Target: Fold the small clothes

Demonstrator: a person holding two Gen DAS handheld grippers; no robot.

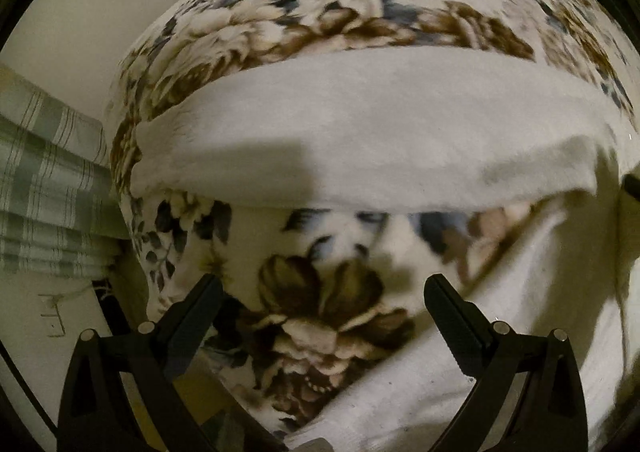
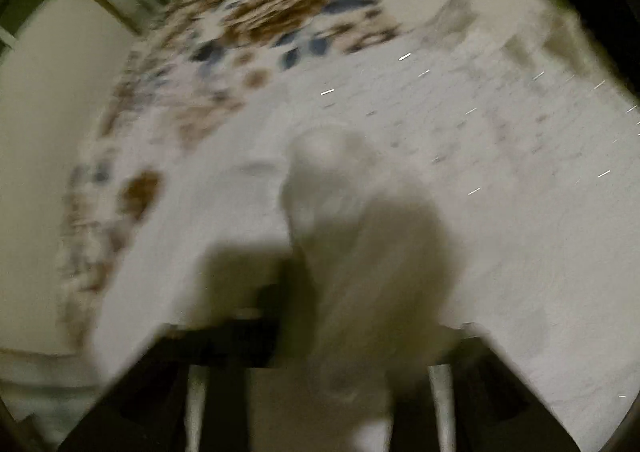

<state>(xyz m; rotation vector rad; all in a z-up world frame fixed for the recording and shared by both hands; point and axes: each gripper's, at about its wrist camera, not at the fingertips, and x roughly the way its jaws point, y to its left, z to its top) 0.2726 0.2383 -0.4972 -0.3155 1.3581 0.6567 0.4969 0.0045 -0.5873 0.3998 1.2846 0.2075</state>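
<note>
Floral fleece blanket (image 1: 320, 316) in cream, brown and blue covers the working surface, with a plain pale wall (image 1: 100, 12) behind and a green plaid cloth (image 1: 44, 180) at the left. Over the blanket the left gripper (image 1: 324, 292) points down, its black jaws spread wide with nothing between them. Beyond it a white garment (image 1: 360, 124) lies as a folded band across the blanket, and more of it spreads to the right. In the blurred right wrist view, the right gripper (image 2: 320, 336) has a bunched piece of the white garment (image 2: 352, 252) between its jaws; whether the pads press on it cannot be told.
</note>
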